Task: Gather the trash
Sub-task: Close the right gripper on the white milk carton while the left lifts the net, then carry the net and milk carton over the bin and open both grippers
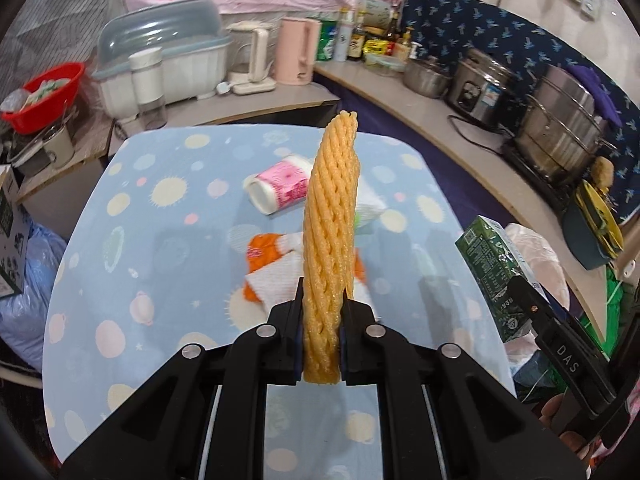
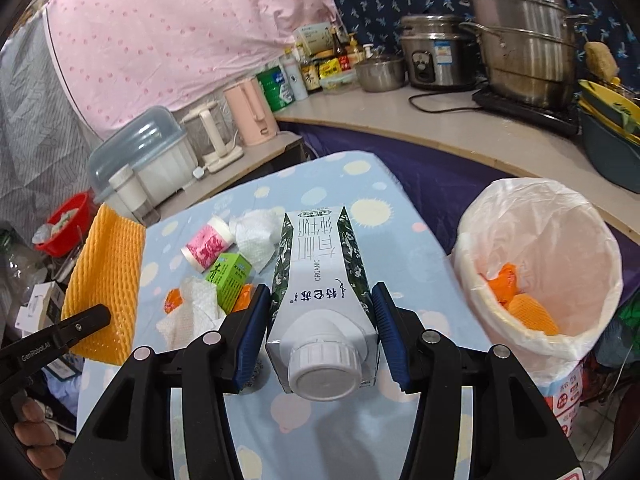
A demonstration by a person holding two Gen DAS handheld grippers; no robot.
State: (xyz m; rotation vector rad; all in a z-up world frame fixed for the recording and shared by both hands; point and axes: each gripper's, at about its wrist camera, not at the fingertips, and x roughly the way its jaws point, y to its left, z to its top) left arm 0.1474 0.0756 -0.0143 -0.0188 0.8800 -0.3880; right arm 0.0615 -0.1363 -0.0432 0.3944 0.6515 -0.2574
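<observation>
My left gripper (image 1: 322,286) is shut on an orange foam net sleeve (image 1: 330,208), which stands upright above the blue dotted table (image 1: 160,240). The right wrist view shows that sleeve (image 2: 104,276) at the left. My right gripper (image 2: 320,287) is shut on a green-and-white milk carton (image 2: 320,320), white cap toward the camera, held above the table. On the table lie a pink-and-white bottle (image 2: 208,248), a small green box (image 2: 230,280), white tissues (image 2: 256,236) and an orange wrapper (image 1: 264,252). A bin lined with a white bag (image 2: 540,264) stands at the right and holds orange scraps.
A curved counter (image 2: 440,132) behind the table carries steel pots (image 2: 524,48), a rice cooker (image 2: 436,56), bottles, a pink kettle (image 2: 252,112) and a lidded dish rack (image 2: 148,160). A red basin (image 1: 44,96) sits at the left. Blue bags lie on the floor at the left.
</observation>
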